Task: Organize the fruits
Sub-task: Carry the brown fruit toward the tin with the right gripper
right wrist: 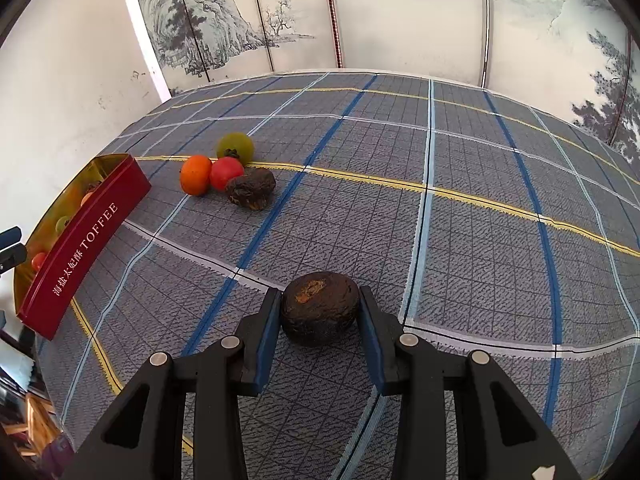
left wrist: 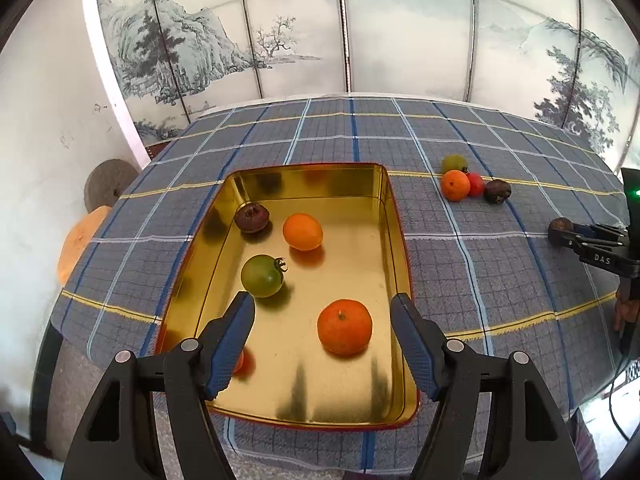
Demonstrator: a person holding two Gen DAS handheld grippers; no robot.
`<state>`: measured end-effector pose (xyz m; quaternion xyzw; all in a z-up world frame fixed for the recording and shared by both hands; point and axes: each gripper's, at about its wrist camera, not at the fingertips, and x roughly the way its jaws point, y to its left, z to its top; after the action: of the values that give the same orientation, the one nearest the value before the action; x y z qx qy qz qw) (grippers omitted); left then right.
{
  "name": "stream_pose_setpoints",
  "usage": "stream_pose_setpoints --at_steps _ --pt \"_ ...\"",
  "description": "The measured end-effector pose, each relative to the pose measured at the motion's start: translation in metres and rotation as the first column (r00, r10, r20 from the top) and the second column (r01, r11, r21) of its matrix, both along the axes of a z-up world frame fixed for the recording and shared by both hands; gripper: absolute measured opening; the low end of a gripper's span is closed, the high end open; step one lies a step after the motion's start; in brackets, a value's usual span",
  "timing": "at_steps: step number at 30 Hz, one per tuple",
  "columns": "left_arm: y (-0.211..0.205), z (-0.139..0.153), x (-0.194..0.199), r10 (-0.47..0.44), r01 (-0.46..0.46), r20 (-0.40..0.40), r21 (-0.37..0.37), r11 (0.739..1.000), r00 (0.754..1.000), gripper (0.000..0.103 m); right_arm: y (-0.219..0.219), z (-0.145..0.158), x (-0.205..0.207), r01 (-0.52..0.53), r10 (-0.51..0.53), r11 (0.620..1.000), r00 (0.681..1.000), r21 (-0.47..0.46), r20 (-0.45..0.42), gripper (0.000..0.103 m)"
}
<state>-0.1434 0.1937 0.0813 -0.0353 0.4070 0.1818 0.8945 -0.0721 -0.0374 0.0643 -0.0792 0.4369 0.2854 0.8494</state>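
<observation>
Gold-lined rectangular tin (left wrist: pixel 384 208), red outside with "TOFFEE" lettered on its side, lying open on a blue-grey plaid tablecloth (left wrist: pixel 460 280). Inside: a large orange mandarin (left wrist: pixel 344 327) near the front, a round green tomato with a dark stem (left wrist: pixel 262 275) to its left, a smaller smooth orange fruit (left wrist: pixel 302 231) farther back, a dark brown wrinkled fruit (left wrist: pixel 251 218) just beside that, and a small red fruit (left wrist: pixel 240 362) mostly hidden behind one finger at the near left wall. Left gripper (left wrist: pixel 322 320) poised over the tin's front half, jaws spread wide, nothing between the blue pads, mandarin lying loose on the tin floor below.

Out on the cloth, well apart from the tin, a tight cluster: yellow-green round fruit (right wrist: pixel 235 147), orange fruit (right wrist: pixel 195 174), red tomato (right wrist: pixel 226 173), lumpy dark brown fruit (right wrist: pixel 251 188), neighbours touching or nearly so. Nearer, right gripper (right wrist: pixel 319 308) clamped narrowly on a dark brown round shrivelled fruit (right wrist: pixel 319 307), both pads pressed to its sides, fruit low over the cloth; resting or lifted, impossible to tell. Painted landscape screen (left wrist: pixel 280 28) behind the table.
</observation>
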Motion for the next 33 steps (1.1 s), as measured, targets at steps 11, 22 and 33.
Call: stream_pose_setpoints --at_steps 11,22,33 --pt "-0.011 0.01 -0.018 0.017 -0.018 0.015 0.055 0.998 1.0 0.071 0.005 0.0 -0.004 0.001 0.0 0.999 1.0 -0.047 0.025 0.035" --pt "-0.01 0.014 -0.035 0.039 -0.04 0.02 0.092 0.995 0.999 0.076 0.007 0.002 -0.023 -0.009 0.009 0.998 1.0 -0.055 0.004 0.035" --pt "-0.001 0.01 -0.045 0.062 -0.064 0.02 0.082 0.995 0.998 0.077 0.03 0.026 -0.064 -0.094 0.096 0.994 0.995 0.061 -0.032 0.035"
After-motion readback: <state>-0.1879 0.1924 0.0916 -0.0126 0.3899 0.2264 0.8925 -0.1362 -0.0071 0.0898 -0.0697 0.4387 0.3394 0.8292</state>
